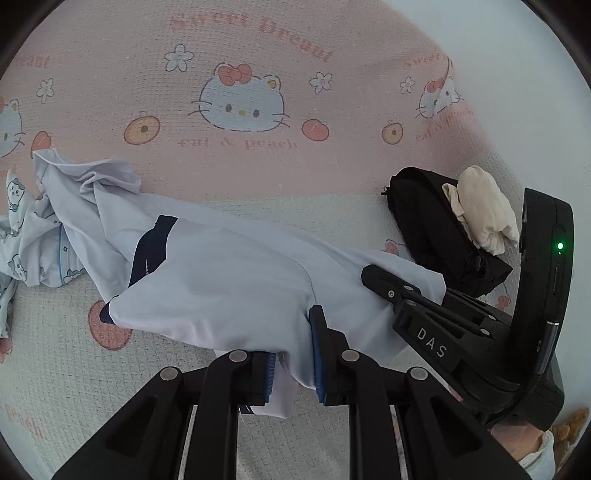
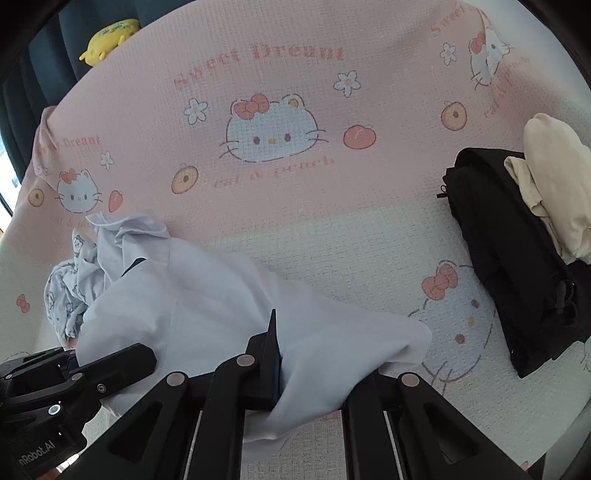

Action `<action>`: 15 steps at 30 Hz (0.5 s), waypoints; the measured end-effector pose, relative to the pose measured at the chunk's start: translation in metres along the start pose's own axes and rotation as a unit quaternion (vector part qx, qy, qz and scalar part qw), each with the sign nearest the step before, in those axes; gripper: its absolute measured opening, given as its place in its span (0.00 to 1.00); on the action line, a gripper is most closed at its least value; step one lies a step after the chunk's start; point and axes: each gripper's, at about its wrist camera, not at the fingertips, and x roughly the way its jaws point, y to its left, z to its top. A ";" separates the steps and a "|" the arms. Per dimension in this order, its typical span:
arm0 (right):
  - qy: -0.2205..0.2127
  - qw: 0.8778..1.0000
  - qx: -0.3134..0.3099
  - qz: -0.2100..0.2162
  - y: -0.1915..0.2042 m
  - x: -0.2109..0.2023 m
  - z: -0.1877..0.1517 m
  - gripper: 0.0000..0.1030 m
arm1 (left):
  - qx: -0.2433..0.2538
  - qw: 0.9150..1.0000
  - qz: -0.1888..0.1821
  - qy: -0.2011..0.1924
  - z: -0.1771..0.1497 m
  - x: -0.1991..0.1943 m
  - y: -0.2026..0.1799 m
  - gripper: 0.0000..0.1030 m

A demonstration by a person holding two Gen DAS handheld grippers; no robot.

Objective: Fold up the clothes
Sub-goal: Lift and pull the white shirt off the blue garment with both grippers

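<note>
A pale lavender-white shirt (image 1: 221, 266) with navy sleeve trim lies crumpled across the bed blanket. At the bottom of the left wrist view my left gripper (image 1: 293, 356) is shut on a fold of the shirt's hem, which is pinched between its blue pads (image 1: 317, 350). My right gripper (image 2: 314, 369) is shut on the same shirt (image 2: 207, 306) a little to the right, and cloth drapes over its right finger. Each gripper shows in the other's view: the right gripper (image 1: 384, 288) rests on the shirt's right end, and the left gripper (image 2: 122, 360) is at the lower left.
A folded black garment (image 2: 517, 266) with a cream garment (image 2: 554, 192) on top lies at the right. A pale blue printed garment (image 1: 26, 236) is bunched at the left beside the shirt. The pink and white cat-print blanket (image 2: 295, 229) covers the bed. A yellow plush toy (image 2: 109, 35) sits beyond its far edge.
</note>
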 end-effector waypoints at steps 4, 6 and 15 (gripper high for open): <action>0.020 1.000 -0.002 0.002 0.003 0.006 -0.010 0.07 | -0.015 1.000 0.003 0.010 -0.010 0.009 0.010 0.14; 0.032 0.999 -0.012 -0.004 0.008 0.010 -0.015 0.07 | -0.036 0.999 -0.008 0.025 -0.016 0.015 0.020 0.14; 0.070 0.998 -0.002 0.001 0.014 0.005 -0.024 0.62 | -0.114 0.991 -0.045 0.060 -0.036 0.013 0.047 0.21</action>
